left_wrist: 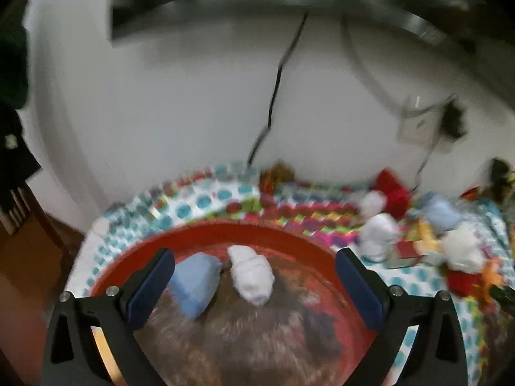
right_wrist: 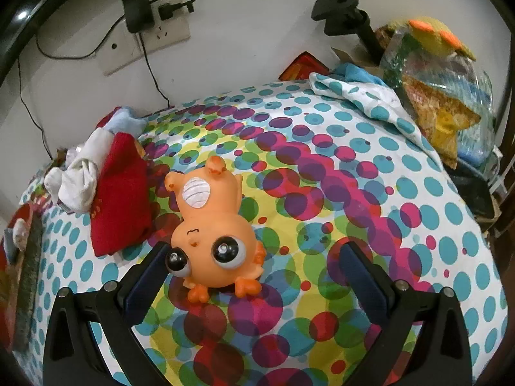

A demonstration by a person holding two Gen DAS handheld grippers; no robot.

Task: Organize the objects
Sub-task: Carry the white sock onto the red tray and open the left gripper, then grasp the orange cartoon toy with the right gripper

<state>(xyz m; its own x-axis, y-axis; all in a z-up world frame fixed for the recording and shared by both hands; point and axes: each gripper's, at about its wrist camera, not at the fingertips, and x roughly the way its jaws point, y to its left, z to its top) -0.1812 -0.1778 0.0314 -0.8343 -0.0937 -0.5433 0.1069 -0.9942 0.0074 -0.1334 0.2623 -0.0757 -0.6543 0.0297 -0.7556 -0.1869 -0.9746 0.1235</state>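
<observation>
lying belly up on the dotted cloth (right_wrist: 354,167), between the spread fingers of the right gripper (right_wrist: 254,270), nearer the left one: orange toy (right_wrist: 212,225), not pinched yet. looks light, squishy, smooth, maybe a bit slippery. best squeezed gently across the round head. left gripper (left_wrist: 256,273) spread wide too, holding nothing, over the red tray (left_wrist: 289,241) with blue roll (left_wrist: 194,281) and white roll (left_wrist: 251,273).
</observation>
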